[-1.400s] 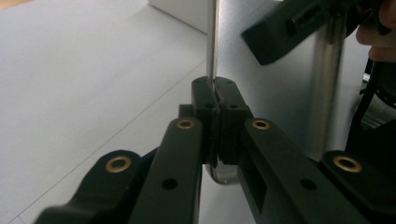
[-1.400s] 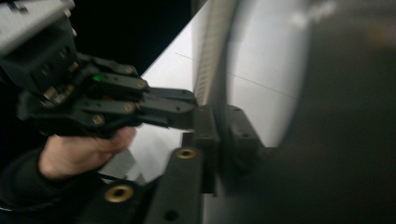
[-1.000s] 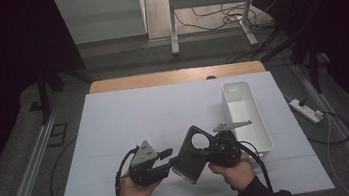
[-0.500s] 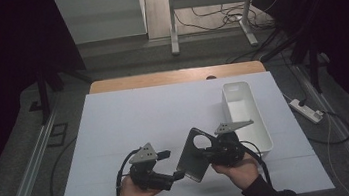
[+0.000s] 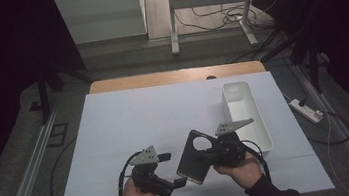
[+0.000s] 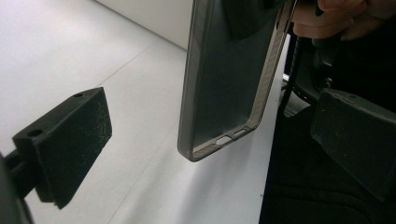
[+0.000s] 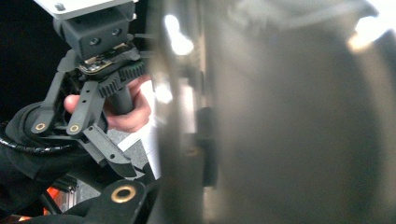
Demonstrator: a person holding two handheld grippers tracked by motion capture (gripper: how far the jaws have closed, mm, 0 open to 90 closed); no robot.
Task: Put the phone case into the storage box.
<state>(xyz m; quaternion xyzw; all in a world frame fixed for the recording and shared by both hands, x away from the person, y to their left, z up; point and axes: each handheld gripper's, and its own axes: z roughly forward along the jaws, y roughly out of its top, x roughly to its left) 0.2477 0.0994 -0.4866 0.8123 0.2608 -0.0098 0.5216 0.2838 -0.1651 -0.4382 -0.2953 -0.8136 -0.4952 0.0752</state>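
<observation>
One phone case (image 5: 195, 157), dark translucent with a round camera cutout and soft rubbery-looking rim, hangs tilted above the white table (image 5: 130, 123), long axis running up-right to down-left, clamped at its upper end by the right gripper (image 5: 213, 154). Left gripper (image 5: 174, 169) has just been opening; jaws stand wide apart, straddling the case's lower port end without touching. White bin (image 5: 245, 114) sits just right.

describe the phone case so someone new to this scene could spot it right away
Start at the white table and go to its near edge, left of the long white bin. There the right gripper holds the phone case up off the surface. It is the flat, dark, see-through shell with a round camera hole.
</observation>
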